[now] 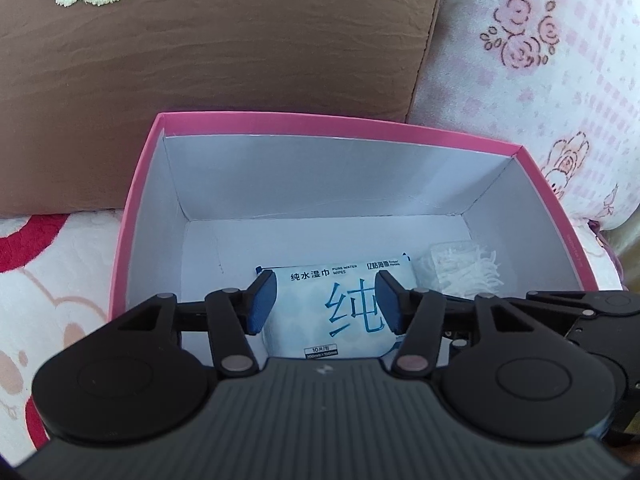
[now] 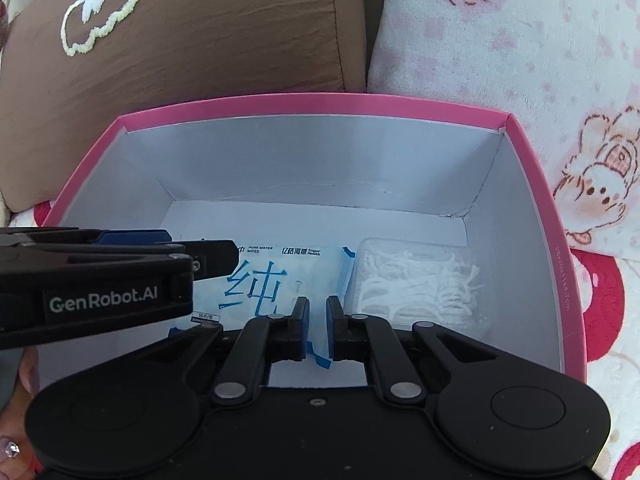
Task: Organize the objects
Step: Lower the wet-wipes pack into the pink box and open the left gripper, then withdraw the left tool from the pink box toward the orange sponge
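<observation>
A pink box (image 1: pixel 340 124) with a white inside stands open on a blanket; it also shows in the right wrist view (image 2: pixel 312 104). A white wet-wipes pack (image 1: pixel 332 312) with blue writing lies on its floor (image 2: pixel 272 280). A clear case of white floss picks (image 1: pixel 460 276) lies to its right (image 2: pixel 420 280). My left gripper (image 1: pixel 326 300) is open inside the box, its pads straddling the pack without squeezing it. My right gripper (image 2: pixel 318 320) hovers over the pack's right end, jaws nearly together with a narrow gap and nothing in them.
A brown cushion (image 1: pixel 220 40) leans behind the box (image 2: pixel 192 32). A pink-and-white floral pillow (image 1: pixel 540 60) stands at the back right. The cartoon blanket (image 1: pixel 52 280) surrounds the box. My left gripper's body (image 2: pixel 100 280) crosses the right wrist view's left side.
</observation>
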Tool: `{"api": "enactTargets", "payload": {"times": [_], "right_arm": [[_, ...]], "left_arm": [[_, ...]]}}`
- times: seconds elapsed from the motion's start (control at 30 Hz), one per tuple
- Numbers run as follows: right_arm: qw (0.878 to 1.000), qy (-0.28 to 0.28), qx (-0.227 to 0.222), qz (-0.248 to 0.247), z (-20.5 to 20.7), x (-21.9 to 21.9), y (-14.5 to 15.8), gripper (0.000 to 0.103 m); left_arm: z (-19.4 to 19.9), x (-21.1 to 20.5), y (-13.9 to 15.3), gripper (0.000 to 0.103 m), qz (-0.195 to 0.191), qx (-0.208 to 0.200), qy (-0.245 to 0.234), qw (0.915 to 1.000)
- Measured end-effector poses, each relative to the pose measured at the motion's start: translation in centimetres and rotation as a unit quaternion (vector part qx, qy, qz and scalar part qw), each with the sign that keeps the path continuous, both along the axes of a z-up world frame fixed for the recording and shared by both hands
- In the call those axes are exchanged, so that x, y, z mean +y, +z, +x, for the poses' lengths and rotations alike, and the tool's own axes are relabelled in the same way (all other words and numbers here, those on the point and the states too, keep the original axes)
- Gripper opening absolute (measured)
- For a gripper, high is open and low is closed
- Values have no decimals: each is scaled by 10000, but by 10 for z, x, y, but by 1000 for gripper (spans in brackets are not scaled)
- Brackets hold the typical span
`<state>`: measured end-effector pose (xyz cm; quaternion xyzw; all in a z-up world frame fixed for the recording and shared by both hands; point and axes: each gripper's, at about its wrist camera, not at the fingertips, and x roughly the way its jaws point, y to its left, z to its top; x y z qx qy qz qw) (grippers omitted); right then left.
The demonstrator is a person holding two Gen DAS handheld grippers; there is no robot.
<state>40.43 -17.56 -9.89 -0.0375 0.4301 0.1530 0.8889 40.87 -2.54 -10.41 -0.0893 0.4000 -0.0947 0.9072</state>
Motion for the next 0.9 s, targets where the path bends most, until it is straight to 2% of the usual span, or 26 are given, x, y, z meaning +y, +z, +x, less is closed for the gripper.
{"api": "enactTargets", "payload": {"times": [0.17, 0.37, 0.47, 0.53, 0.6, 0.7, 0.9], "right_arm": [[9999, 72, 5, 138, -6, -4, 7, 10], [9992, 171, -51, 361, -24, -13, 35, 15], [9996, 139, -94, 248, -37, -11, 52, 16], [9996, 120, -103, 230, -43, -8, 65, 24], [9995, 197, -159, 208, -51, -5, 77, 27], [9995, 217, -241, 62, -62, -5, 96, 31], [9992, 247, -320, 76, -87, -18, 129, 34]], "left_arm": [[-3, 2, 9, 53, -19, 44, -26, 10000], [-15, 11, 34, 53, -158, 258, -59, 9995], [-25, 10, 50, 58, -11, 311, -129, 9994], [-31, 10, 64, 58, 3, 337, -217, 9992], [-36, 10, 78, 58, 13, 336, -251, 9991], [-49, 10, 100, 61, 243, 242, -302, 9990], [-79, 9, 138, 65, 558, 164, -505, 9970]]}}
